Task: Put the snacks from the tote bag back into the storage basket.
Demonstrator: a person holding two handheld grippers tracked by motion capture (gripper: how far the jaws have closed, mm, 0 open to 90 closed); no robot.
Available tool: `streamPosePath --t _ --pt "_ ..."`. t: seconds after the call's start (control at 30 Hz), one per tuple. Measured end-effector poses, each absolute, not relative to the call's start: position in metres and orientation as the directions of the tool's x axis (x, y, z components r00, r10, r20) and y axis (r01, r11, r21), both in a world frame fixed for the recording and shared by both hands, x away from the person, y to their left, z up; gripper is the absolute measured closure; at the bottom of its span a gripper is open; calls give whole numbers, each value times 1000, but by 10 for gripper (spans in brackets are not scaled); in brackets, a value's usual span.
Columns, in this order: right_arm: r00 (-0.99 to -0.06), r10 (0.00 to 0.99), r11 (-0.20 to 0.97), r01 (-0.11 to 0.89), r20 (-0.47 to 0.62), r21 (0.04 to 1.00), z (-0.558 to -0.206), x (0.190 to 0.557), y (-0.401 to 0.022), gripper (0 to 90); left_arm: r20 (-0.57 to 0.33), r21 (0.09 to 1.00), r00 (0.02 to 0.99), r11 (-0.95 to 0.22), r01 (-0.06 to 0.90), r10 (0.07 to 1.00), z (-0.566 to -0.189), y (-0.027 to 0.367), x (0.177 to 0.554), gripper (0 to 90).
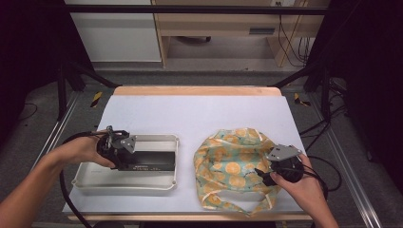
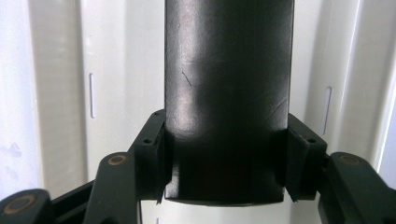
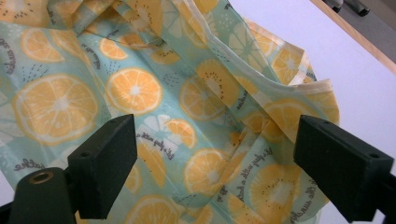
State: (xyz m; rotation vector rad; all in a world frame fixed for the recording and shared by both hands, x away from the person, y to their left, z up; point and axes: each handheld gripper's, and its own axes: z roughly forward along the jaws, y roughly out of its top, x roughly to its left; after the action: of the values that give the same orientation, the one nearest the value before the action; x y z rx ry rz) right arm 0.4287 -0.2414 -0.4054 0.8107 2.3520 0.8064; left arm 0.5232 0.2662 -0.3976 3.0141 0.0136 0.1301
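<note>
Seen from the high view: left gripper [image 1: 124,153] at the left end of a long black box [image 1: 151,161] lying inside a shallow white tray [image 1: 90,179] on the near-left part of the pale table [image 1: 190,114]; right gripper [image 1: 264,174] at the near-right edge of a crumpled bag [image 1: 228,161] printed with orange slices, well apart from the tray.

From the left gripper view, closer detail: pads pressed on both sides of the black box [image 2: 229,93], so clamped on it, with the left gripper [image 2: 226,161] pointing along the box's length; smooth matte surface, faint scratch, slight sheen; ribbed white tray [image 2: 116,70] wall behind, with narrow slots.

From the right gripper view: right gripper [image 3: 233,158] spread wide, pads clear of the cloth; thin glossy bag [image 3: 140,84] below and between, folded and wrinkled, cream hem running across, small grey lettering among the fruit.

Bare table [image 3: 355,70] beyond the bag's edge, then the wooden rim [image 3: 355,35]. In the high view, open surface across the far half of the table; tray close to the near-left corner, bag's tail almost at the near edge.
</note>
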Motion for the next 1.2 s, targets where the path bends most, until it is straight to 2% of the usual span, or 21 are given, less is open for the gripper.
streamPosePath --t 1.2 --pt "-699 664 655 374 -264 657 -410 428 -240 140 56 129 998 -992 6 13 -413 272 534 417"
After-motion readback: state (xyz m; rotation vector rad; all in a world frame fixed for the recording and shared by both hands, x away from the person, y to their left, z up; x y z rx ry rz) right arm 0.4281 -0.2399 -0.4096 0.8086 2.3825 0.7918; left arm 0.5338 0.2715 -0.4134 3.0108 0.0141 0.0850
